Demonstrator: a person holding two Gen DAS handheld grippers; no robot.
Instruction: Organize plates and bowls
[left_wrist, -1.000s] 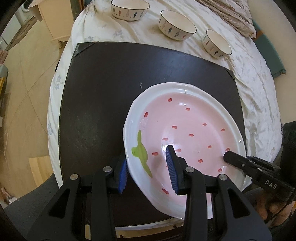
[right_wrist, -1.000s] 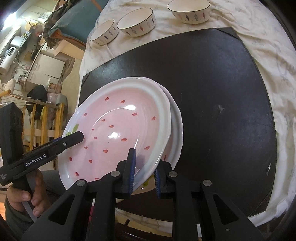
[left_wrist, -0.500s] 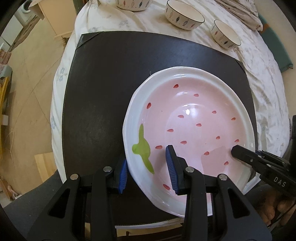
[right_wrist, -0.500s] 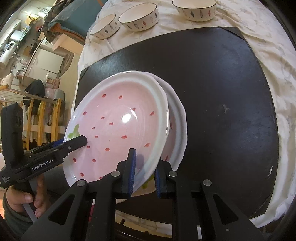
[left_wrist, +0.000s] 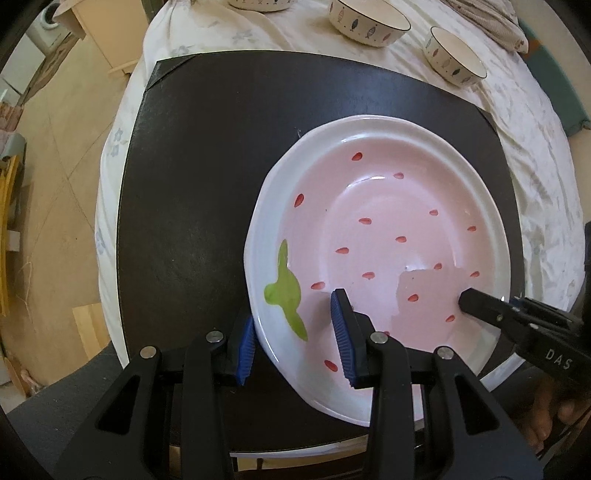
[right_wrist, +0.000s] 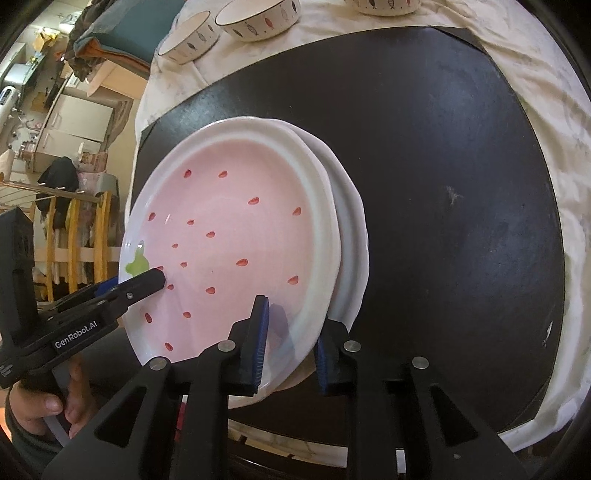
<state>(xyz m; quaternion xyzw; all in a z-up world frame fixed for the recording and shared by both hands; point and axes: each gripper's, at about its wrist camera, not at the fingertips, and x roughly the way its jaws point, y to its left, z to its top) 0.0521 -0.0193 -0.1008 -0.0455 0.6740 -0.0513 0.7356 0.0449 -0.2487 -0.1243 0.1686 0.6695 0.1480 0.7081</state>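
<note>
A pink strawberry plate (left_wrist: 388, 236) with red seeds and a green leaf lies on a second plate (right_wrist: 351, 236) on the black mat (left_wrist: 207, 192). My left gripper (left_wrist: 295, 341) is open, its blue pads astride the plate's near rim, with gaps on both sides. My right gripper (right_wrist: 290, 343) is open too, its pads straddling the rims of both plates with clear gaps. Each gripper shows in the other's view: the right gripper (left_wrist: 517, 317) and the left gripper (right_wrist: 110, 299). Three white bowls (left_wrist: 369, 20) with a fish pattern stand beyond the mat.
The mat lies on a white floral cloth (left_wrist: 535, 122) over a small table. The table's edges fall away to the floor on the left (left_wrist: 55, 184). A striped cloth (left_wrist: 491, 22) lies at the far right. Furniture and a drying rack (right_wrist: 74, 240) stand beyond.
The top plate has come down flat onto the lower plate. My right gripper has opened from its pinch on the rims; the left still straddles the rim loosely.
</note>
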